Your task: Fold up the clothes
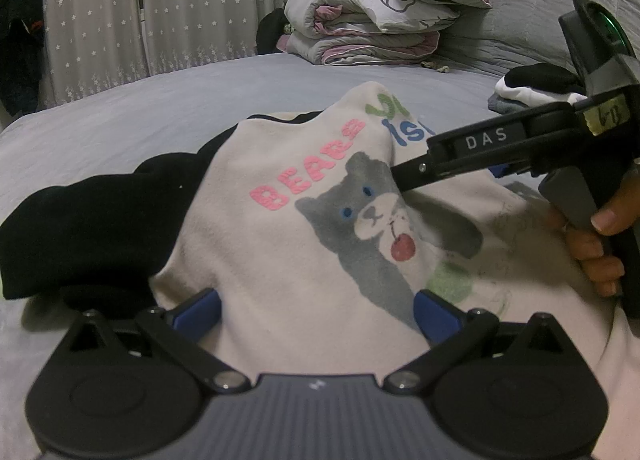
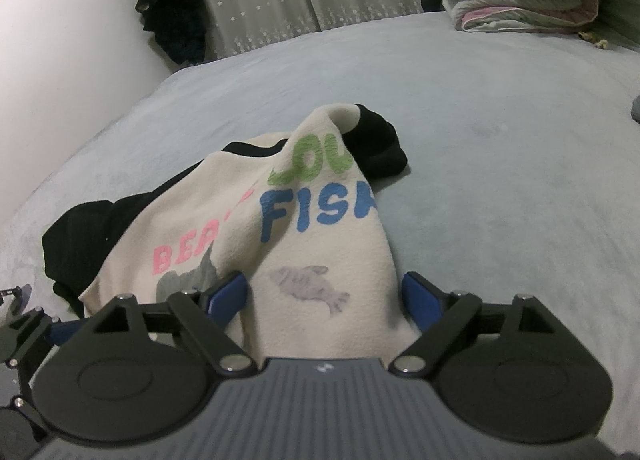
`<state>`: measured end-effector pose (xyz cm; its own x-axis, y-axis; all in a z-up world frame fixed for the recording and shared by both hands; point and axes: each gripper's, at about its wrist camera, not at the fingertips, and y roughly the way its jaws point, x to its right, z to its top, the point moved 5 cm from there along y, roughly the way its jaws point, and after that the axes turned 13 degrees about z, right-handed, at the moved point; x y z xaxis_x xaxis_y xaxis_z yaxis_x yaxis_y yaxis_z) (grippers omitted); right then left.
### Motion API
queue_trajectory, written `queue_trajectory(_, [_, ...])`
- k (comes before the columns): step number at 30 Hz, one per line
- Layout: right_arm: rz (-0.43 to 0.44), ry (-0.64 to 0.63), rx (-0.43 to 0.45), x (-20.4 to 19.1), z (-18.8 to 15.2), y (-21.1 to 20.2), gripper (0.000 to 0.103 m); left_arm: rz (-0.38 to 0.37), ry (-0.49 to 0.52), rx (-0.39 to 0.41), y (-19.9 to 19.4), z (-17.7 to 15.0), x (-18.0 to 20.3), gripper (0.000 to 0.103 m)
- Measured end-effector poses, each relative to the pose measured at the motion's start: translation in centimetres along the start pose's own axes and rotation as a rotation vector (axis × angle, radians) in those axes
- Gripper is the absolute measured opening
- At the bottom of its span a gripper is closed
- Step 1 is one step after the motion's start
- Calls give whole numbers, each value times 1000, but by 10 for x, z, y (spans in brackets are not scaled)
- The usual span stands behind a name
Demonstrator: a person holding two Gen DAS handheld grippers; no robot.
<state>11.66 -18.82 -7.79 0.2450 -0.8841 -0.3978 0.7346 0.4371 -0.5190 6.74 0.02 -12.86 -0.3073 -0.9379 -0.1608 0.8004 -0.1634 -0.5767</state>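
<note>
From the left wrist camera we see a cream fleece sweatshirt with black sleeves (image 1: 288, 244) lying rumpled on the grey-blue bed cover (image 1: 132, 112). Its front faces up, printed with a grey bear holding a red cherry (image 1: 372, 216) and pink letters. The left gripper (image 1: 318, 310) hangs low over the near part of the cream cloth, its blue-padded fingers (image 1: 200, 310) spread wide apart, cloth below them but nothing pinched. To the right, the right gripper's black body is in a hand (image 1: 596, 236), one finger lying across the bear print. Far back sit a stack of folded quilts and a pillow (image 1: 372, 12), and a small pile of dark and white clothes (image 1: 532, 88) at the right edge.

From the right wrist camera, we look along the right gripper (image 2: 324, 296), whose blue pads (image 2: 228, 294) stand wide apart on either side of a raised ridge of the sweatshirt (image 2: 320, 244). The cloth passes between them, but we cannot see either pad pressing it. Green and blue letters and a grey fish print (image 2: 310, 288) show here, with a black sleeve (image 2: 376, 144) trailing onto the cover beyond.
</note>
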Motion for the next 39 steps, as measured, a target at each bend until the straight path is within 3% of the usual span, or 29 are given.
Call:
queue_trajectory(22, [-2,10,2,0,2,-1,86,0,0,0,0,0,0,103])
queue_trajectory(30, [18,40,30,-8,4,-7,44,2,1,0,0,0,1,103])
queue_trajectory(39, [41,45,55,-19,8,-11,38,2,5,-4,1,2,1,103])
